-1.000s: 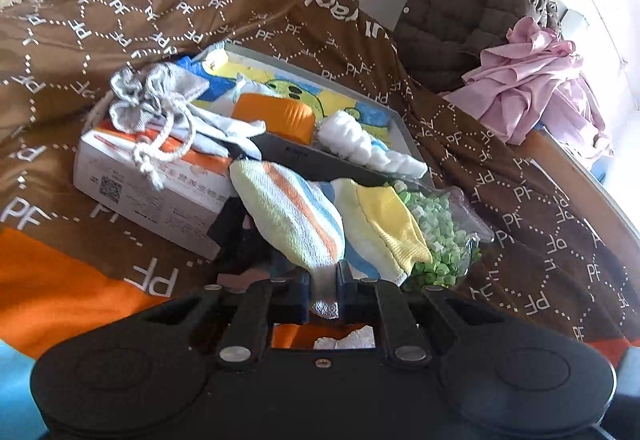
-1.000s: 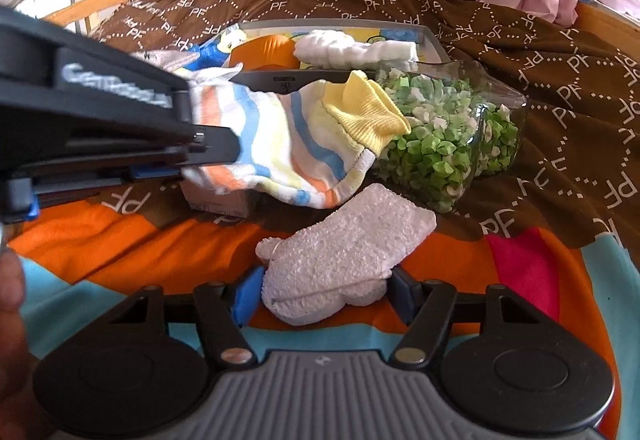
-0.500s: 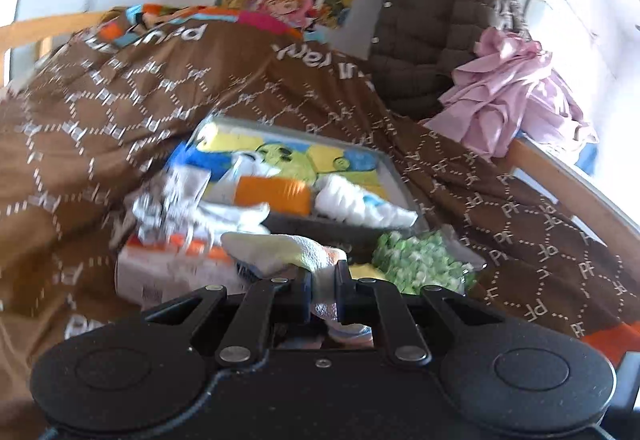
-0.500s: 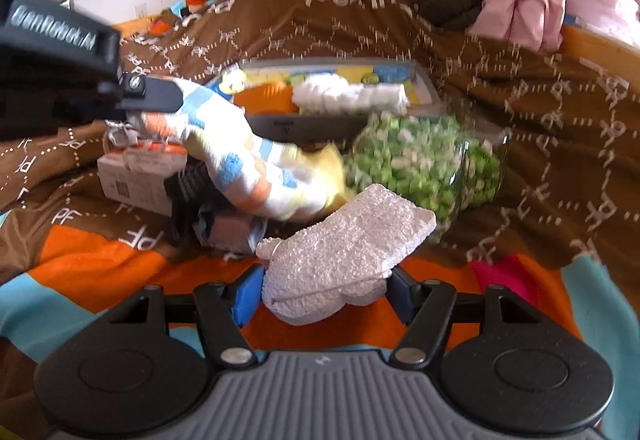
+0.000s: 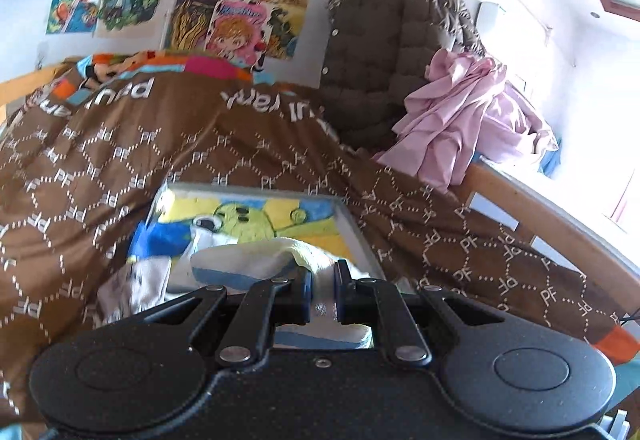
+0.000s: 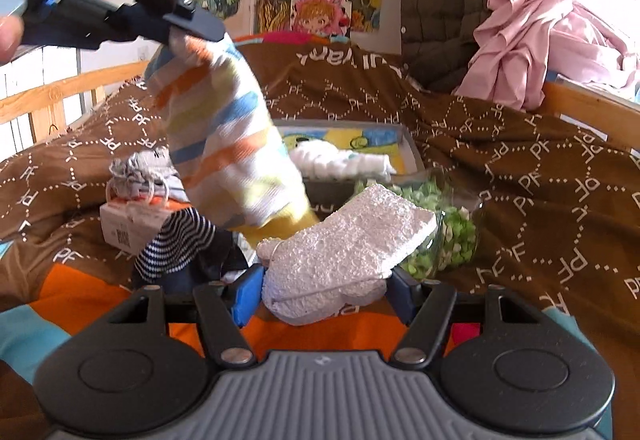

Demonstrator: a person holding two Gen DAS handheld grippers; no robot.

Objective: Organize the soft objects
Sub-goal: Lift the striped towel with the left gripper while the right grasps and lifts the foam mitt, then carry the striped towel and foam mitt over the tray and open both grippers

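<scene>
- Left gripper (image 5: 322, 290): the jaws are standing nearly closed and are pinching one end of the striped sock (image 6: 230, 144). In the right wrist view the sock is hanging free from that gripper (image 6: 188, 28), raised above the tray (image 6: 410, 150) and on its left side, with its yellow toe reaching down toward the tray's near wall.
- Right gripper (image 6: 322, 290): the jaws are standing partly open around the white fuzzy sock (image 6: 344, 252), and each finger pad is pressing on one side of it. The sock is lying tilted, with its upper end pointing toward the tray's near right corner.
- Tray: it is sitting on the brown patterned blanket (image 6: 520, 168), showing a cartoon picture on its floor (image 5: 248, 216). A white rolled bundle (image 6: 340, 160) is lying inside it, along the near wall.
- Clear bag of green pieces (image 6: 448, 236): it is resting just in front of the tray, partly hidden behind the white fuzzy sock.
- Small white box (image 6: 124, 224): it is sitting left of the tray, with a grey drawstring pouch (image 6: 136, 176) lying on top.
- Black-and-white striped sock (image 6: 176, 244): it is lying in front of the box, near-left of the tray.
- Dark quilted jacket (image 6: 452, 0) and pink cloth (image 6: 532, 40): both are piled beyond the tray, to its far right.
</scene>
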